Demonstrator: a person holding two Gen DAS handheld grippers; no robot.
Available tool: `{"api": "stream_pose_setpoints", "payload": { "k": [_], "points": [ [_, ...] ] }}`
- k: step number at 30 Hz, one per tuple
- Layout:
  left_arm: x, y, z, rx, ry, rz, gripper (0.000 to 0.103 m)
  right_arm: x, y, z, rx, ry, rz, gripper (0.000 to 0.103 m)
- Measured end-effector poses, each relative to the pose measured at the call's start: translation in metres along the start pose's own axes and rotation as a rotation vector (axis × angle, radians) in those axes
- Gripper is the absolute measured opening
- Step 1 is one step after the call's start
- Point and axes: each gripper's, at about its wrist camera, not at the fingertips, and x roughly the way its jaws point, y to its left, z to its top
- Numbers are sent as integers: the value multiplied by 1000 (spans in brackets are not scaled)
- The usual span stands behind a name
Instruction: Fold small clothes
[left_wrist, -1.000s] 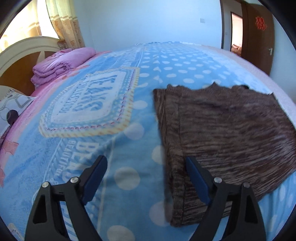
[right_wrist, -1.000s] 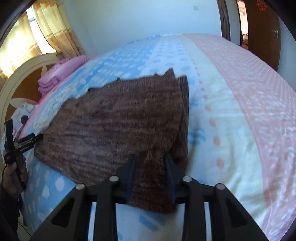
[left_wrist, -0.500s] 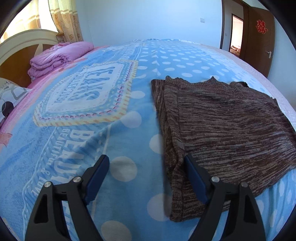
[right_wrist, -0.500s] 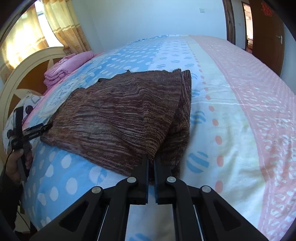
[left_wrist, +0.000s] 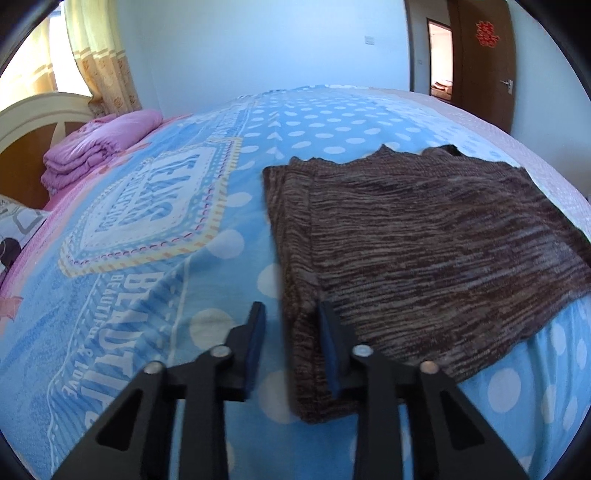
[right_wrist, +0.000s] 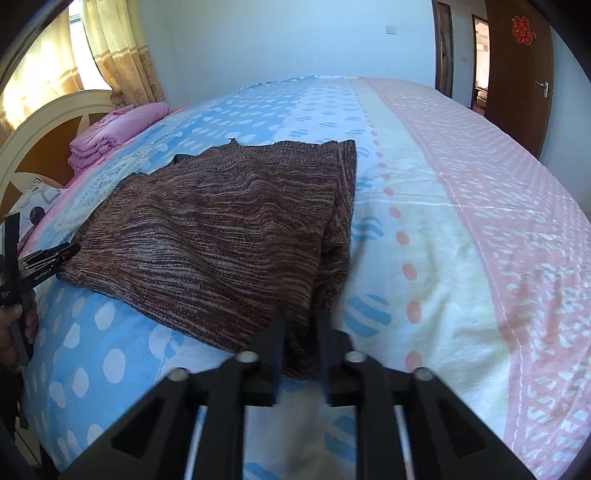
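A brown knitted garment (left_wrist: 424, 236) lies flat on the bed, folded in at both sides; it also shows in the right wrist view (right_wrist: 229, 229). My left gripper (left_wrist: 291, 332) straddles the garment's near left corner, jaws partly closed with a gap on each side of the cloth edge. My right gripper (right_wrist: 300, 328) has its jaws narrowly apart around the garment's near right corner, which lies between them. The left gripper also shows at the far left of the right wrist view (right_wrist: 48, 254), at the garment's corner.
The bed has a blue dotted cover (left_wrist: 147, 258) with a pink and cream band (right_wrist: 480, 221) on the right. Folded pink bedding (left_wrist: 92, 155) lies by the headboard (right_wrist: 40, 133). A brown door (right_wrist: 524, 66) stands at the back right.
My left gripper's jaws have closed in around the garment's left edge. My right gripper, shut half a second ago, now shows a small gap around the cloth. Both cameras have dropped lower.
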Motion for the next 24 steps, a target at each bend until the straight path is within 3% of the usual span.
{"api": "stream_pose_setpoints", "payload": {
  "k": [1,2,7,11,19,21,24],
  "points": [
    [-1,-4,-1,19,-2,-1,18,-4,0,0,0,-11,-12,42],
    [-3,-7,-2,34,-8,8,15,-8,0,-1,-1,-21,-16,45],
    [-5,-7,-4,36,-13,-5,12,-23,7,-2,-24,-65,-20,46],
    [-9,-3,-7,7,-18,-18,10,-27,18,-4,-46,-89,-9,56],
    [-12,4,-14,-37,-7,-50,7,-24,45,-9,-105,-85,22,56],
    [-11,5,-14,-43,-3,-38,15,-22,53,-9,-119,-82,21,56],
    [-11,11,-15,-71,-8,-22,42,-16,72,-1,-142,-70,59,57]
  ]
}}
